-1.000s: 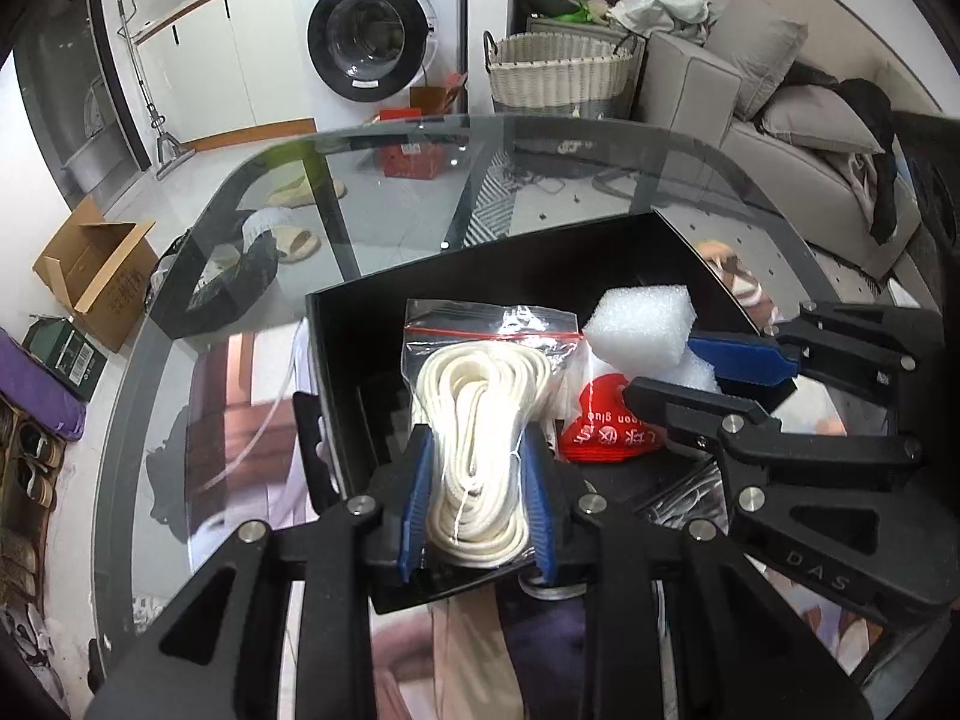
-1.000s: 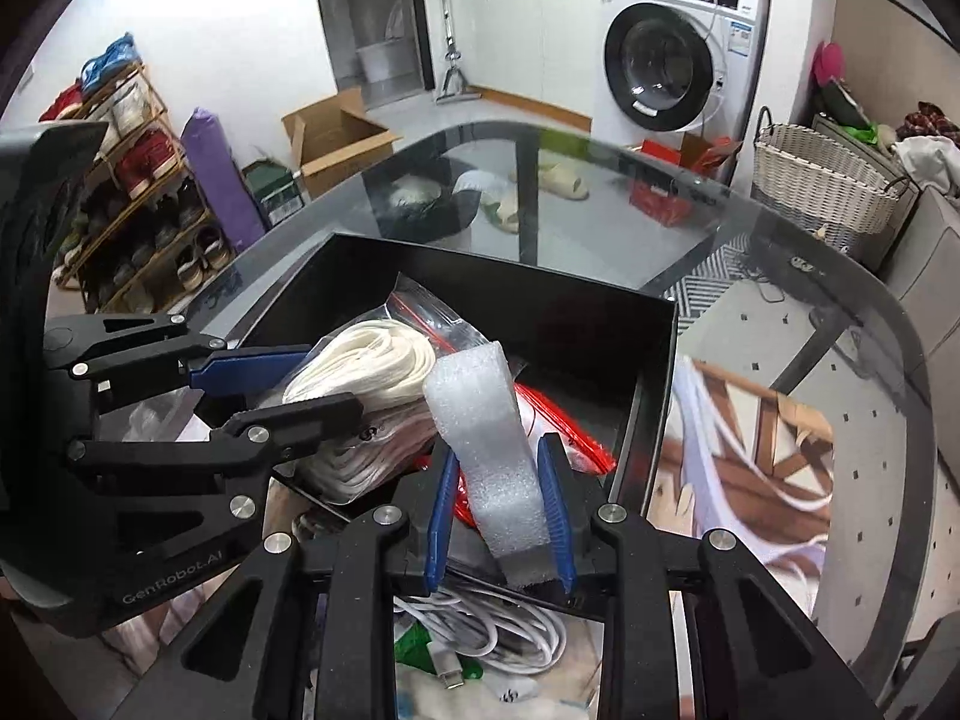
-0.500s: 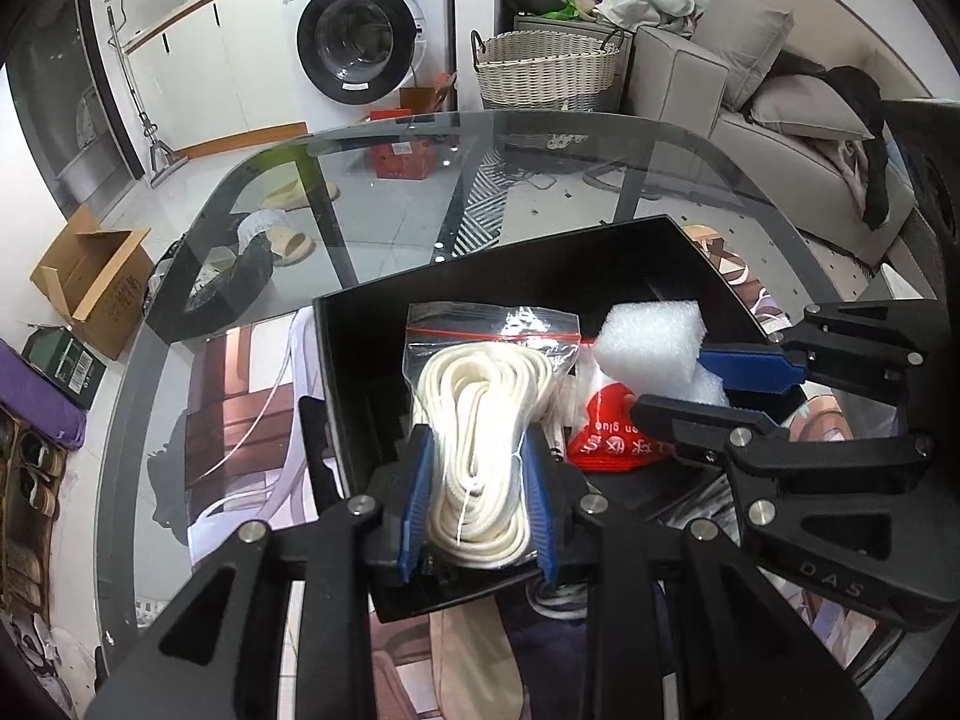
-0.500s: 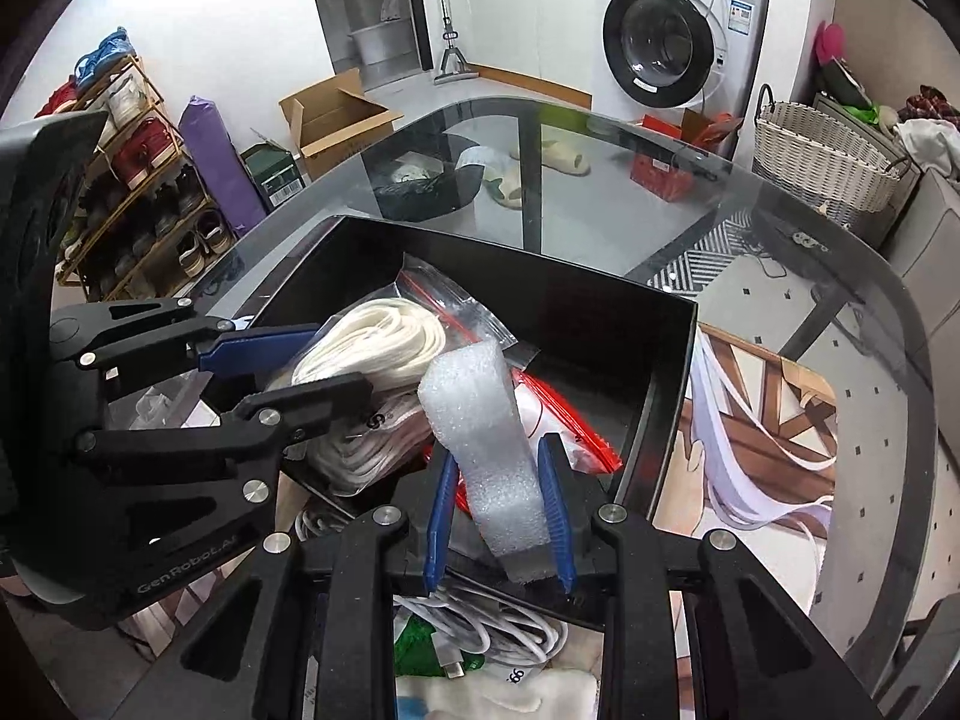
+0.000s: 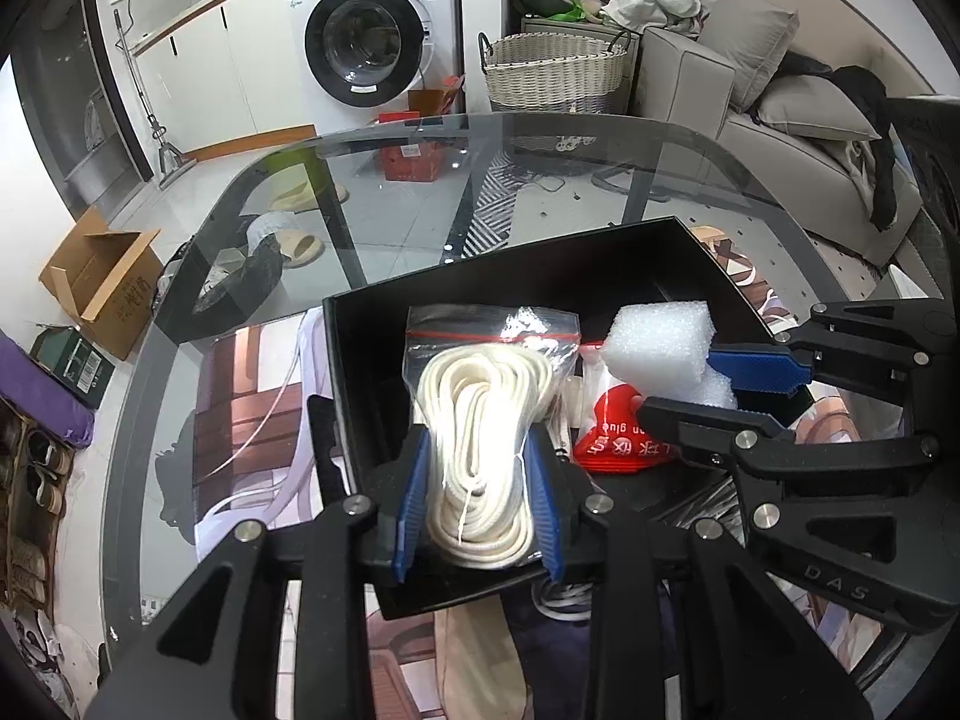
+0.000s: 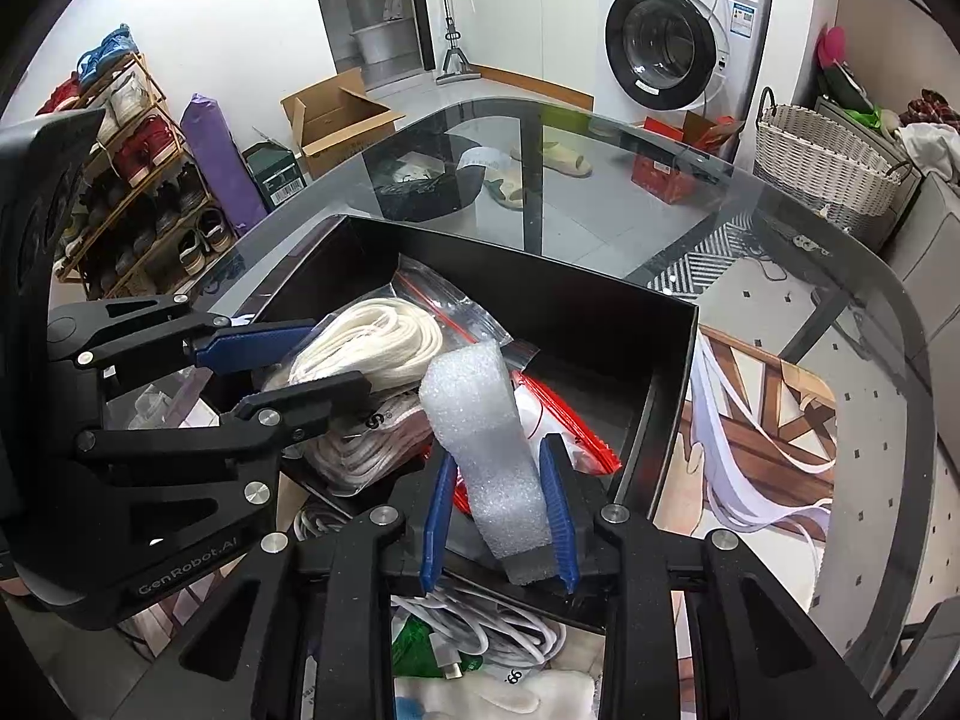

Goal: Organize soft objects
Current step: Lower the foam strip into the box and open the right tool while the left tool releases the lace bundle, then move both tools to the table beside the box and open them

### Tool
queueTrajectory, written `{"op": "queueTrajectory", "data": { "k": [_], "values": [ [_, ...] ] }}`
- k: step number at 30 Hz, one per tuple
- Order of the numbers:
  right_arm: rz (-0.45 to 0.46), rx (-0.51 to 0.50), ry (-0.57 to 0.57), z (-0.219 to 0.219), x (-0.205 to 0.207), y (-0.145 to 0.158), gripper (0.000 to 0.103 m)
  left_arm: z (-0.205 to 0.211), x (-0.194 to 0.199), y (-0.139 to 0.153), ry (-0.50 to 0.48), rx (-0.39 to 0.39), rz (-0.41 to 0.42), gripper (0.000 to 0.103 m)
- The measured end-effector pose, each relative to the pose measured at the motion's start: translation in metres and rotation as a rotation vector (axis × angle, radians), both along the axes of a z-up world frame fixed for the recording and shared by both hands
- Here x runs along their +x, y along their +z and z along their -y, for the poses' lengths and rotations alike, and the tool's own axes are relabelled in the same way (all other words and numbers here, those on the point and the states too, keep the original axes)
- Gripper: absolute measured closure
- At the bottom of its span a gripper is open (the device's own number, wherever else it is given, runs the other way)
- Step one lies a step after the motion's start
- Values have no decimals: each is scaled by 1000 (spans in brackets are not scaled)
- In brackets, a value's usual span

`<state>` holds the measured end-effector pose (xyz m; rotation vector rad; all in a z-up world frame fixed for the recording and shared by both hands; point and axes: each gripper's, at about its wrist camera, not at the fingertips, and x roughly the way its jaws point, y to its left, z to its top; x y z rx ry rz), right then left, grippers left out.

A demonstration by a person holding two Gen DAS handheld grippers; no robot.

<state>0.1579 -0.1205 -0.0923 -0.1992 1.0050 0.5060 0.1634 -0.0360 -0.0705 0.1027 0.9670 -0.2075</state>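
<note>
My left gripper [image 5: 477, 468] is shut on a clear zip bag of white rope [image 5: 480, 420] and holds it over a black box [image 5: 540, 276] on the glass table. It shows at the left in the right wrist view [image 6: 312, 360], with the rope bag [image 6: 372, 342]. My right gripper [image 6: 498, 480] is shut on a white foam piece [image 6: 486, 432] over the same box. In the left wrist view the right gripper [image 5: 696, 378] and foam [image 5: 660, 342] sit right of the rope. A red packet [image 5: 612, 444] lies in the box beneath.
White cables [image 6: 480, 630] and soft items lie on the table in front of the box. A printed mat [image 6: 762, 420] lies right of the box. The glass table edge [image 5: 180, 324] curves around. A wicker basket [image 5: 558, 72], washing machine [image 5: 360, 42] and sofa stand beyond.
Both grippers have drawn back and up a little with their loads, so more of the box and table shows. Their grips have not changed.
</note>
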Motion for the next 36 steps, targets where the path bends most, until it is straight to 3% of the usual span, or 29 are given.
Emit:
{"op": "queueTrajectory", "data": {
  "k": [5, 8, 14, 19, 26, 30, 36],
  "values": [
    [-12, 47, -19, 6, -2, 7, 67, 0, -2, 1, -5, -17, 1, 60],
    [28, 59, -19, 12, -7, 19, 65, 2, -4, 5, -3, -17, 13, 51],
    [68, 91, 11, 21, -26, 40, 61, 2, -21, 30, -12, -23, 90, 50],
    [85, 90, 31, 38, -50, 51, 59, 1, -38, 43, -36, -56, 106, 49],
    [24, 31, 72, 50, -83, 27, 58, 13, -73, 32, -74, -30, 86, 49],
    [-21, -4, 85, 52, -87, 6, 58, 30, -92, 14, -155, -29, 24, 49],
    [-27, -17, 63, 52, -80, -2, 58, 61, -111, -12, -286, -36, -80, 49]
  ]
}}
